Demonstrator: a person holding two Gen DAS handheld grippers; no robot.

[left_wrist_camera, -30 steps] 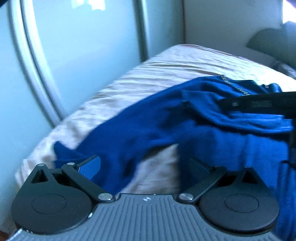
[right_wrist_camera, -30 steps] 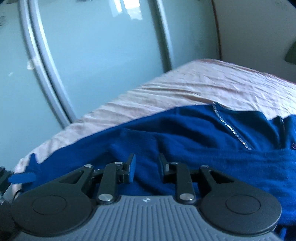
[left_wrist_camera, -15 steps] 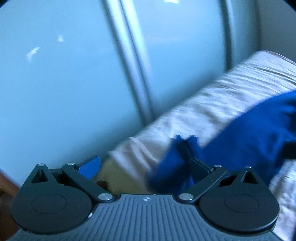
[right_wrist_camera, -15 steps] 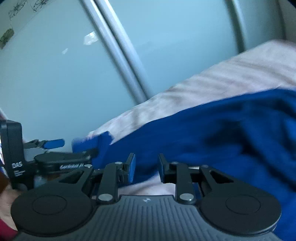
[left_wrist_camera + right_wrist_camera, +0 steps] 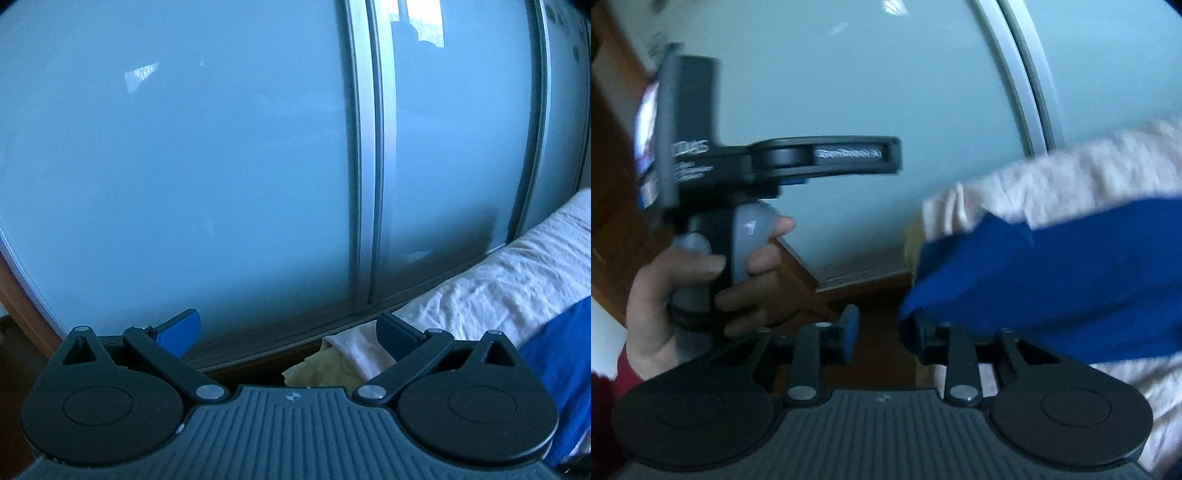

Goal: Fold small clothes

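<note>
Deep-blue knitted garment lies on the pale crumpled bed sheet, its near end hanging over the bed's corner; blurred in the right wrist view. In the left wrist view only a strip of the garment shows at the right edge, on the same sheet.

Right gripper: jaws narrowly apart, have just been opening. The blue cloth edge sits at the right finger; nothing pinched between the pads that I can see.

Left gripper: jaws spread wide, empty, aimed off the bed toward the frosted pale-blue sliding door. In the right wrist view a hand grips its grey handle.

Yellowish cloth under the sheet corner.
</note>
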